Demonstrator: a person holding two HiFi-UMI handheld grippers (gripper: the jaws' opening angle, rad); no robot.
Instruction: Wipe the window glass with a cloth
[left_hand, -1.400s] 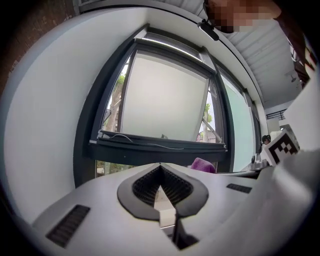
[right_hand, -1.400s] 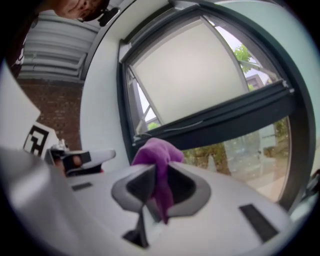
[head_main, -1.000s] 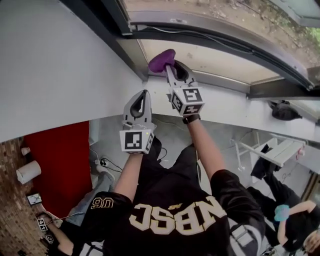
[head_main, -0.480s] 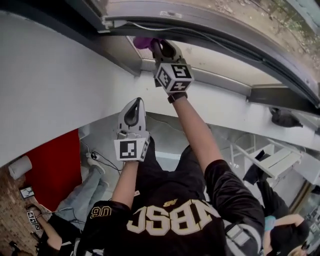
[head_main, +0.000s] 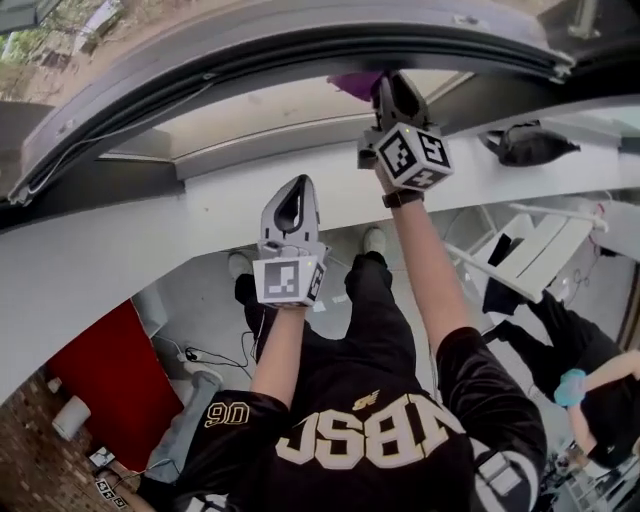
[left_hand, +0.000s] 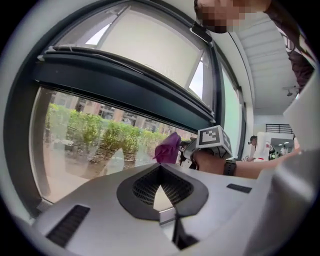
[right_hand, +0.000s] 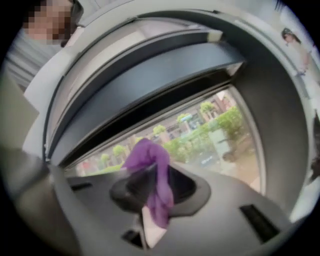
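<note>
The left gripper (head_main: 297, 190) (left_hand: 160, 167), a pale grey tool with dark ribbed pads, has its jaws closed tip to tip with nothing between them. It points at the window glass (left_hand: 85, 142), a clear pane with green hedges and buildings showing through it. Above the pane runs the dark grey window frame (left_hand: 125, 87).

Ahead of the left jaw tips and a little to their right, well apart from them, sits the crumpled purple cloth (left_hand: 168, 148). It is a soft, thin fabric gathered into a loose, folded bunch.

The right gripper (head_main: 388, 85) (right_hand: 152, 175) has its jaws clamped on that cloth (right_hand: 150, 162). The rounded bunch rises above and just beyond the jaw tips. A narrower tail of it hangs down through the slot between the jaws, toward the gripper body.

From the head view the cloth (head_main: 352, 82) pokes out at the left side of the right jaw tips, just under the dark frame (head_main: 250, 50) and over the pane (head_main: 270, 105). Whether it presses on the pane cannot be told.

In the right gripper view the glass (right_hand: 215, 125) lies straight beyond the jaws, with the frame (right_hand: 150, 85) arching over it.
</note>
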